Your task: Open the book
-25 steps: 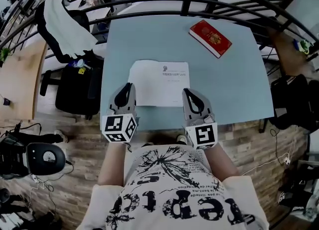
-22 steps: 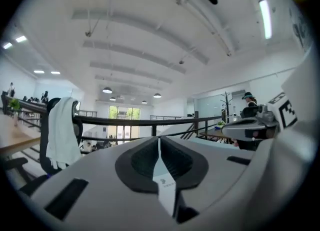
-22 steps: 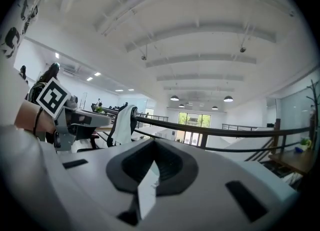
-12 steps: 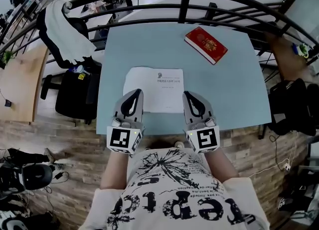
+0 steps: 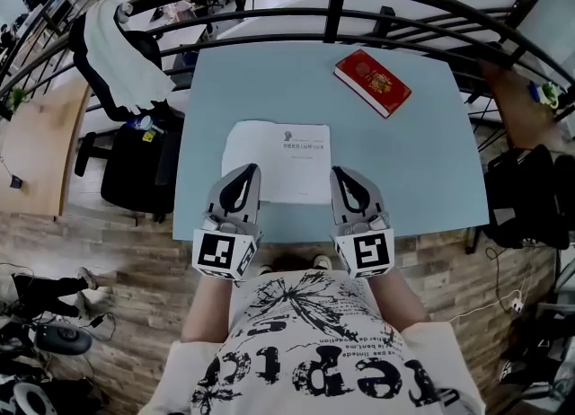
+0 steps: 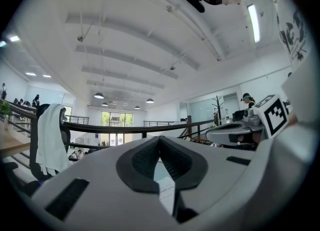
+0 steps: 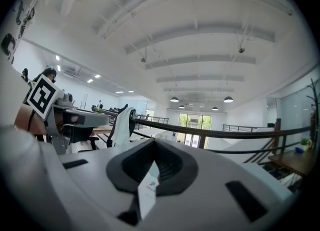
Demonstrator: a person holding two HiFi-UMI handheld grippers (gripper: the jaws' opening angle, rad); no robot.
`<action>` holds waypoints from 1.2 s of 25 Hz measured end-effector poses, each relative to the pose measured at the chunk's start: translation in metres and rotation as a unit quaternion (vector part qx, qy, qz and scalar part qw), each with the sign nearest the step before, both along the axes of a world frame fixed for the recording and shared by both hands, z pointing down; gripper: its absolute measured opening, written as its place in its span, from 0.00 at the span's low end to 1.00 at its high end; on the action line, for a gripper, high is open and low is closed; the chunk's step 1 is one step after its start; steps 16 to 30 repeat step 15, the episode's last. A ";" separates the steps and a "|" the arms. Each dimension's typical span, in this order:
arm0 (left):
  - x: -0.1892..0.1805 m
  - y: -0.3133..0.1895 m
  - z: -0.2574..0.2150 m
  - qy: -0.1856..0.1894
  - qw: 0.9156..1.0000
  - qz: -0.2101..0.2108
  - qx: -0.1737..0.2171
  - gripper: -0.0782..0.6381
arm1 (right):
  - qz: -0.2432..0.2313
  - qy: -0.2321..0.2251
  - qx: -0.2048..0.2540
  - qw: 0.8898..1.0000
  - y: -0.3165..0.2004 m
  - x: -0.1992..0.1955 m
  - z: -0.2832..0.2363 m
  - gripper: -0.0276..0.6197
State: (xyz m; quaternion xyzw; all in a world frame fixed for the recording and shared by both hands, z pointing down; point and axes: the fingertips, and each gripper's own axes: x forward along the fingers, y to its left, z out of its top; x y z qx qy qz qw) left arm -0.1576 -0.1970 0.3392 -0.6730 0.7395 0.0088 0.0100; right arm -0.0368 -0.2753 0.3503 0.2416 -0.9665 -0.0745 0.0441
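Two: left gripper [image 5: 246, 171], right gripper [image 5: 341, 172] | fingers shut, empty | at book [image 5: 274, 148] lower corners, likely staged to open it

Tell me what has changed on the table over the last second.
The left gripper slid toward the right gripper along the near edge of the white booklet, from its left corner to over the page. Its jaws are together, holding nothing. The right gripper, also shut, the flat, closed booklet and the red book stayed put.
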 end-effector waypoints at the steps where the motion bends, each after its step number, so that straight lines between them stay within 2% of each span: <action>1: 0.001 0.000 0.000 0.000 1.000 0.002 0.000 0.14 | 0.001 0.000 -0.002 1.000 0.000 0.000 0.000 0.06; 30: -0.003 0.002 0.004 0.005 1.000 0.000 -0.015 0.14 | -0.007 0.012 -0.011 1.000 -0.001 -0.005 0.003 0.06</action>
